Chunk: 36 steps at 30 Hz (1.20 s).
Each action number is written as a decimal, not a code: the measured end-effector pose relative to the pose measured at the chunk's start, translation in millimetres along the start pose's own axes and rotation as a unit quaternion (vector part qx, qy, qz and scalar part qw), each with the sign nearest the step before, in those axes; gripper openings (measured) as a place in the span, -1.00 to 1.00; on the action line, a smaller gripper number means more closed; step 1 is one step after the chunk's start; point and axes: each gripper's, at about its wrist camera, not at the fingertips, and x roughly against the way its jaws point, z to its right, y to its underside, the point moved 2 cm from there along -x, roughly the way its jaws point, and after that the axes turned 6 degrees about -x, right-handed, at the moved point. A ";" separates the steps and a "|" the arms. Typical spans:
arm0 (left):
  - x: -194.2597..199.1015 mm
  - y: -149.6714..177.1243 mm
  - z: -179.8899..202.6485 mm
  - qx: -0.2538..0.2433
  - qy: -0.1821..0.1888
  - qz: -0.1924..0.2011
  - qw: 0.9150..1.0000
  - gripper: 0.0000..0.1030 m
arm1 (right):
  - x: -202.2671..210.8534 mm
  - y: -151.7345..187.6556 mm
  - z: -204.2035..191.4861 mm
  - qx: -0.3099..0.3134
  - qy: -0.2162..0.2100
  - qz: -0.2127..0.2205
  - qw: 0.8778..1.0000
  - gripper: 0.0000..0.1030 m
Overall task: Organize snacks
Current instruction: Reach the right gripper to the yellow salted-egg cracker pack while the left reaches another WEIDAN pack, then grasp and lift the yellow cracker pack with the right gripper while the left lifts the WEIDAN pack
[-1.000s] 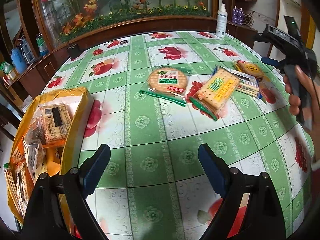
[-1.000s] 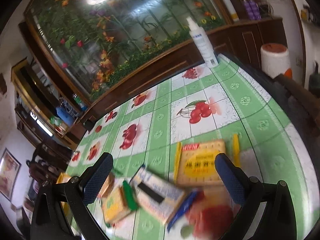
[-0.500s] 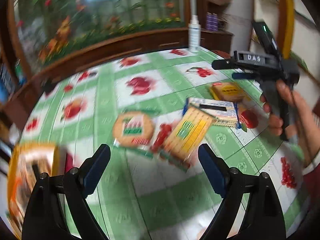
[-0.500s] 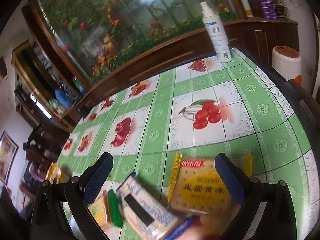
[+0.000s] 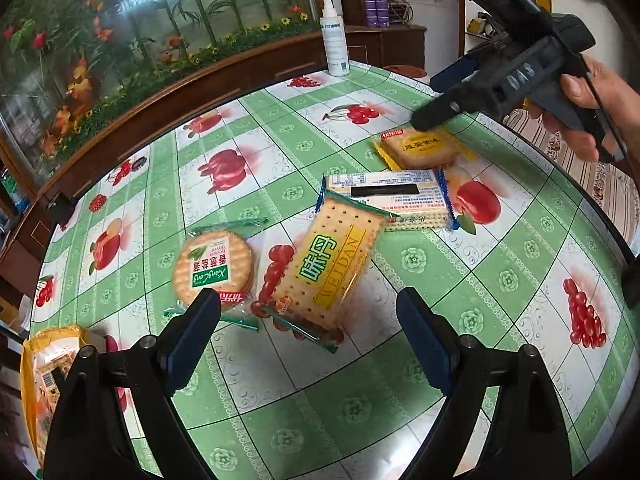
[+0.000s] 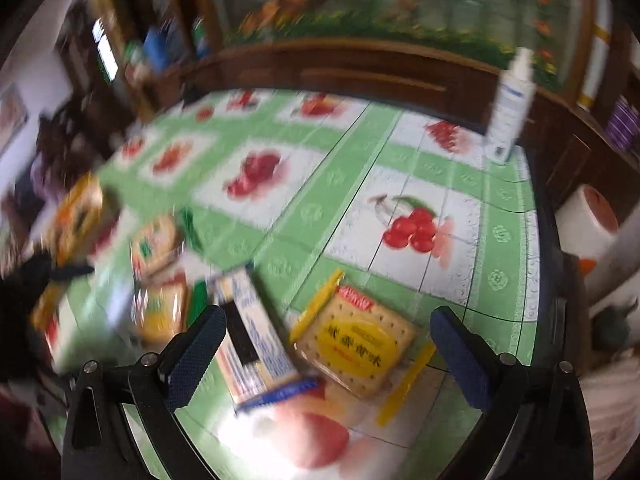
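I see a round table (image 5: 320, 412) covered with a green and white checked cloth with fruit pictures. Near its middle lies the rectangular cracker pack (image 5: 326, 266); the round biscuit pack (image 5: 214, 266) is just beside it, and it overlaps an edge of the white and blue pack (image 5: 394, 196). Beyond that one lies the yellow cracker pack (image 5: 420, 148), a white spray bottle (image 5: 335, 40) stands at the far edge, and a yellow bag (image 5: 44, 384) sits at the near left edge.

We note a round table (image 5: 360, 420) covered by a green-and-white checked cloth printed with fruit, filling the centre of both views. At upper centre of the left view a white spray bottle (image 5: 334, 40) stands upright at the table's far edge. Behind it we record a wood-framed glass case (image 5: 160, 32) of artificial flowers, and two purple cans (image 5: 377, 10) on a cabinet at upper right.
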 end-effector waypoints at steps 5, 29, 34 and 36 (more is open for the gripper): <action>-3.5 -1.1 -6.9 0.020 0.013 -0.005 1.000 0.74 | -8.7 8.1 -11.3 0.084 0.006 -0.035 0.996 0.96; -57.2 -24.9 -3.5 -0.016 0.073 -0.035 0.997 0.74 | -57.2 16.9 17.9 0.214 0.007 -0.112 0.970 0.57; -71.2 -27.2 -11.8 -0.001 0.085 -0.048 0.995 0.74 | -68.4 11.0 14.1 0.238 0.006 -0.128 0.963 0.60; -77.3 -27.6 -12.9 0.007 0.095 -0.055 0.994 0.74 | -73.2 9.1 10.7 0.247 0.011 -0.128 0.960 0.61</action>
